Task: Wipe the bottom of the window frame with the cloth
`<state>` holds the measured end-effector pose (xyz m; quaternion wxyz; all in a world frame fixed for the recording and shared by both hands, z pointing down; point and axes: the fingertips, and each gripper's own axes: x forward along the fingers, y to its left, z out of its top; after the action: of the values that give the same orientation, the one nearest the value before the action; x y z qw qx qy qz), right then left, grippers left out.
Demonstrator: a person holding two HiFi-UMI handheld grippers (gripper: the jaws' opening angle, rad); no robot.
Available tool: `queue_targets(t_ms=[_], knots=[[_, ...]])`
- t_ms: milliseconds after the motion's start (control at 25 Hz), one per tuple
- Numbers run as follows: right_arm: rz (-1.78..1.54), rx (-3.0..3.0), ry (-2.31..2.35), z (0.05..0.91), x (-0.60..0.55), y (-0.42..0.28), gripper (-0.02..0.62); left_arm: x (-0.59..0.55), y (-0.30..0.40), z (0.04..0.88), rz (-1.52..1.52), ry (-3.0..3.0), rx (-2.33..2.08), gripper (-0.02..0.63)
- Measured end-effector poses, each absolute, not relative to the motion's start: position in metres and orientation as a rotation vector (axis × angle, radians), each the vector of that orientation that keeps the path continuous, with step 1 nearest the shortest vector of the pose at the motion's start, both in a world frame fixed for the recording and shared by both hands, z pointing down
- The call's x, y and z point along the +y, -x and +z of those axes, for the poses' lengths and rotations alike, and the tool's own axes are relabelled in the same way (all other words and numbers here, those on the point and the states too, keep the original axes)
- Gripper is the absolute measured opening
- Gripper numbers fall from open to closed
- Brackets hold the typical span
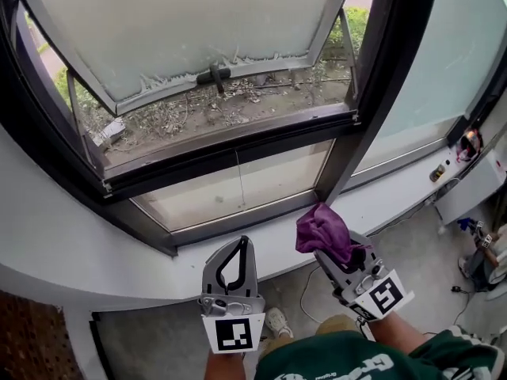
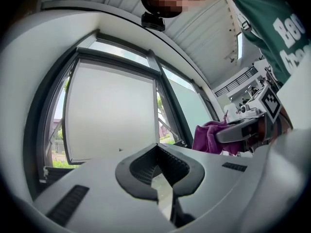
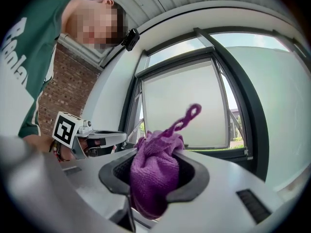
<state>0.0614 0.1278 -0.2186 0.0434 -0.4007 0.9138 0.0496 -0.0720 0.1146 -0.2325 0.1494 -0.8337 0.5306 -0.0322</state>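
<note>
Window wall, viewed from above: a dark window frame (image 1: 238, 163) set over a curved white ledge (image 1: 71, 236).

1. Sash (image 1: 190, 30), frosted glass, swung outward from the frame. A dark handle (image 1: 214, 75) sat on its lower rail. Bare ground with dry leaves and twigs (image 1: 198, 117) showed through the opening.
2. Fixed lower pane (image 1: 238, 187), frosted, under the frame's bottom bar. A second frosted pane (image 1: 428, 93) stood to the right of a dark upright post (image 1: 380, 93).
3. Green shirt (image 1: 341, 361) on the person, at the lower edge. Its white lettering was cut off and could not be read.
4. Left gripper (image 1: 241, 245), grey with black jaws, held before the ledge and below the lower pane. Its jaws were pressed tip to tip with nothing between them. Its marker cube (image 1: 234, 332) bore a black-and-white square pattern and no writing.
5. Right gripper (image 1: 333, 256), just beside the left one and tilted toward the post. Its jaws were clamped on the cloth. Its marker cube (image 1: 386, 295) showed a similar pattern.
6. Cloth (image 1: 321, 228), purple, bunched, with a small hanging loop. It lay over the ledge near the foot of the post, well below the frame's bottom bar. Contact with the ledge could not be told.
7. White shoe (image 1: 276, 321) on the grey floor between the grippers.
</note>
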Motion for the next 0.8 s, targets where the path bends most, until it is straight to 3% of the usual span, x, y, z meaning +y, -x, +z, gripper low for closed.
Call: queue_targets(t_ms=[520,800], knots=[[0.086,2.766,1.154,-0.202,0.088,-0.063,0.155,0.08,0.052,-0.204,-0.184,2.464,1.525,0.006],[0.045,2.76,1.069,-0.204,0.073,-0.063,0.155,0.068,0.063,-0.204,0.012,2.522,1.678,0.006]])
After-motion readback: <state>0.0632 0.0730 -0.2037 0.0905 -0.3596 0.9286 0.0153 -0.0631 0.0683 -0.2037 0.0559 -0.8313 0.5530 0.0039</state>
